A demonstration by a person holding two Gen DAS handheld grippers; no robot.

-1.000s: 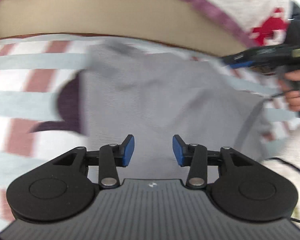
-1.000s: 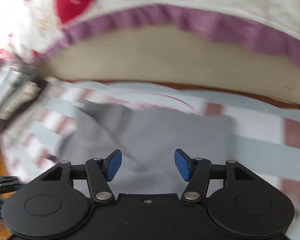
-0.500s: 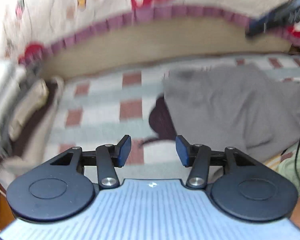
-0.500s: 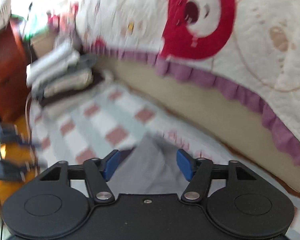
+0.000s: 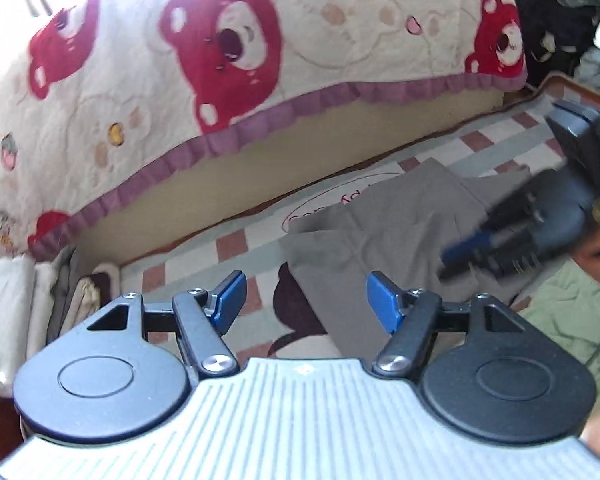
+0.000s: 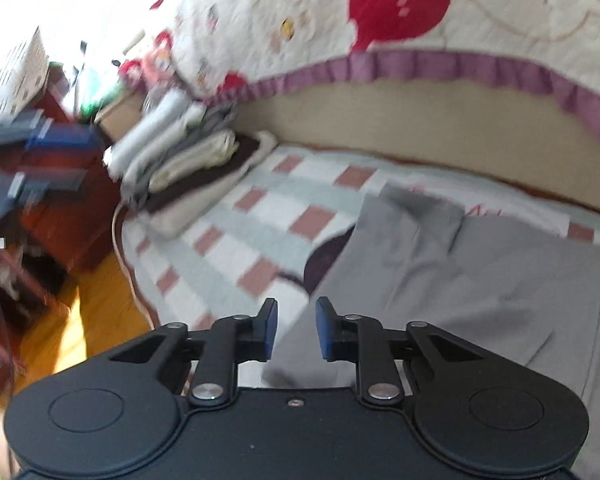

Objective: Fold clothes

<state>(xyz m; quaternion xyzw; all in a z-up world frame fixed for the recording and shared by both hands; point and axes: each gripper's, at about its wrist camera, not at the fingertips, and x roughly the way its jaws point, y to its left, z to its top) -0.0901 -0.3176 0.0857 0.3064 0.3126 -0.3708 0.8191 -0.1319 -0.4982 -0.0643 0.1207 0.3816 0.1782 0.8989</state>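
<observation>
A grey garment lies spread and creased on the checked bed cover, right of centre. My left gripper hovers above and short of its near left edge, its jaws opening with nothing between them. My right gripper hangs over the garment's near left corner. Its jaws are closing to a narrow gap, and no cloth sits between the pads. In the left wrist view the right gripper shows blurred above the garment's right part, held by a hand.
A stack of folded clothes rests at the cover's far left end. A bear-print quilt rises behind. A green garment lies at the right. Wooden furniture and yellow floor lie past the left edge.
My left gripper has risen and drawn back from the grey garment, its jaws wider. The right gripper swung left along the garment and its jaws narrowed. The folded stack came into view.
</observation>
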